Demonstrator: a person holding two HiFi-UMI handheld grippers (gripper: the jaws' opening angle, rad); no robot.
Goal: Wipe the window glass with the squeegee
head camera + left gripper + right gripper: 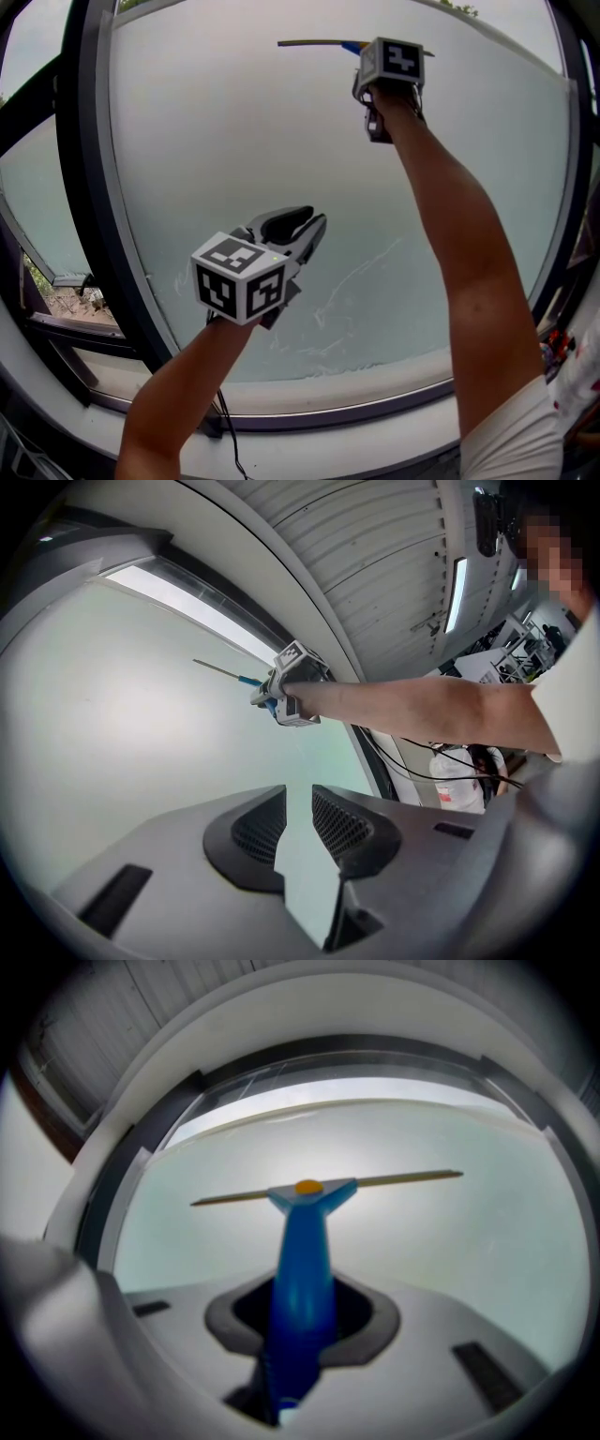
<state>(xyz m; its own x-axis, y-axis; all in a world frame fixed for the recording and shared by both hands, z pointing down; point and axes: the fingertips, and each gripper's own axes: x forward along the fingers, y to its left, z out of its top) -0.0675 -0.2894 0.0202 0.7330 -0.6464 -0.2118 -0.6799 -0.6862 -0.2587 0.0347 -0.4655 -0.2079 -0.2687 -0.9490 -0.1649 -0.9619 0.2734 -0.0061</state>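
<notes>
- I see a dark frame [86, 187] running up the 9 o'clock side of the head view and curving round through 6 o'clock.
- A white sill [356, 441] lies just below it, at 6 o'clock.
- A black cable [231, 441] crosses the sill at 7 o'clock.
- At 8 o'clock, a side opening shows outdoor ground [66, 302] and some greenery.
- At 4 o'clock I see small red and dark items [555, 347], too small to identify.
- In the left gripper view, ribbed ceiling panels [375, 555] fill 12 o'clock.
- A light strip [457, 592] sits at 1 o'clock.
- Blurred shelving [525, 649] stands at 2 o'clock.
- A person in a white top [459, 782] stands at 4 o'clock.
</notes>
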